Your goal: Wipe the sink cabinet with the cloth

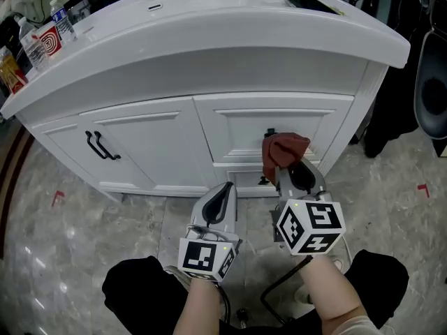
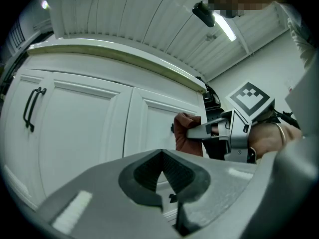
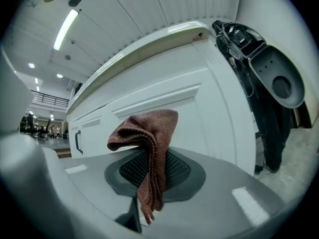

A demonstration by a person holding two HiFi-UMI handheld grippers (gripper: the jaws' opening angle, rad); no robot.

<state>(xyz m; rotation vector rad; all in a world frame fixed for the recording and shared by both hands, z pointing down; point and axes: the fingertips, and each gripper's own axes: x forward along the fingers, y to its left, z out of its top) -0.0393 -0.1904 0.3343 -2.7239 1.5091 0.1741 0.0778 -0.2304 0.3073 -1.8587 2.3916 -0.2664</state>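
White sink cabinet (image 1: 140, 145) fills your view, with capped bottles (image 1: 33, 46) standing at its far-left edge. Your left tool (image 1: 225, 190) is pressed together and empty. Your right tool (image 1: 288, 173) pinches the cloth (image 1: 283, 147) near the right drawer front.

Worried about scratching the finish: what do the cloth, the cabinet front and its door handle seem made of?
Cloth: soft reddish-brown fabric, likely microfibre; fine weave shows, it droops in folds. Cabinet front: smooth white painted or lacquered panel, perhaps wood; slight sheen, no grain. Door handle: thin black bar, probably matte metal, possibly plastic.
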